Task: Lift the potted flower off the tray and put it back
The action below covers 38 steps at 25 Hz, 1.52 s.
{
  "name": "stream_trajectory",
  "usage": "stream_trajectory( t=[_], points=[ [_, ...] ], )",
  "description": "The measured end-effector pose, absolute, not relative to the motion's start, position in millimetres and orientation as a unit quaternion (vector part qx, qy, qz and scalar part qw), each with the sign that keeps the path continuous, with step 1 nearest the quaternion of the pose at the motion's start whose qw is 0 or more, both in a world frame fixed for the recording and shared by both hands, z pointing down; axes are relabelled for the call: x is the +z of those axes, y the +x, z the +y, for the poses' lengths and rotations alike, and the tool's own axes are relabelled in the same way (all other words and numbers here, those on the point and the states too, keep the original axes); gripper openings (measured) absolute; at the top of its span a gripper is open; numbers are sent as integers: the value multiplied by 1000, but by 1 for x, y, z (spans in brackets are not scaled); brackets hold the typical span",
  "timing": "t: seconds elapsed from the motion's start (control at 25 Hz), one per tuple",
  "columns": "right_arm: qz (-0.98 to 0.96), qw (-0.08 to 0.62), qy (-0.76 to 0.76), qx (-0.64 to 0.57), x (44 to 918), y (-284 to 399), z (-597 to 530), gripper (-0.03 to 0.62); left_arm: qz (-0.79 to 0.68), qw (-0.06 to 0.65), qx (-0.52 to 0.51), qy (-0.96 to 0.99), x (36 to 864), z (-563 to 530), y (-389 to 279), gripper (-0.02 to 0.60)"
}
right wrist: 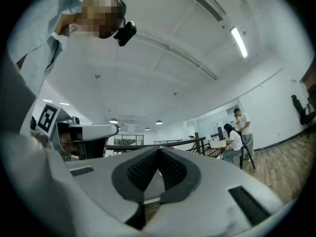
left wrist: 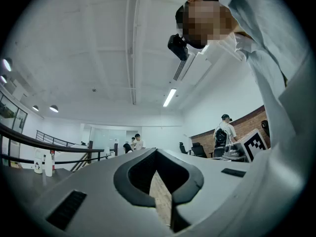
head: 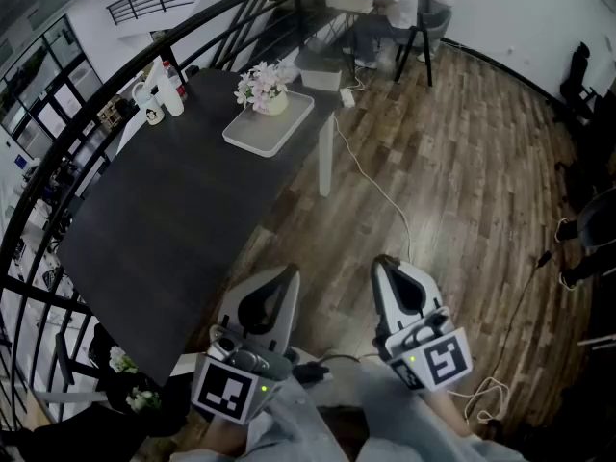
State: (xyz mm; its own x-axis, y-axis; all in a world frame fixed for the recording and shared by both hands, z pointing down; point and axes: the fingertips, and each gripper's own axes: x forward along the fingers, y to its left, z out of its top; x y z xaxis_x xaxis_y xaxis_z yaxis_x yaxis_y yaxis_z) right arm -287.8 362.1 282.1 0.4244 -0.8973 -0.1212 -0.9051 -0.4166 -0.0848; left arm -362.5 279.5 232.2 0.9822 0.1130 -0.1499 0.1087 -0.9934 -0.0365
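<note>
You're standing over the brown wooden plank floor (head: 452, 181), which is filling the right half of the head view. The long dark rectangular table (head: 183, 219) is running from upper centre to lower left, with the black metal railing (head: 58, 152) curving along its left side. You're holding the left gripper (head: 289, 273) and the right gripper (head: 383, 263) side by side at bottom centre. Both are showing jaws together, tips meeting, nothing between them. The flat white rectangular tray (head: 252, 135) is sitting on the table's far end, upper centre. The potted flower (head: 265, 87), pale pink blooms in a cream pot, is standing upright on the tray's far corner, well apart from both grippers. The white bottles (head: 164, 89) are standing at upper left, near the tray.
</note>
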Motion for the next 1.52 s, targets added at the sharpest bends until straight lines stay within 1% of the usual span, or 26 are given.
stream_trajectory(
  t=[0.36, 1.0, 1.12, 1.52],
  points=[
    [548, 64, -834, 32, 278, -292, 353, 2, -50, 12, 85, -995, 229, 272, -363, -2],
    [523, 89, -848, 8, 287, -279, 375, 3, -37, 8, 86, -996, 230, 275, -365, -3],
    [514, 93, -852, 5, 286, -275, 379, 3, -41, 8, 89, -995, 228, 274, -361, -2],
    [499, 70, -864, 8, 294, -248, 373, 3, -66, -2, 97, -993, 235, 263, -326, -2]
  ],
)
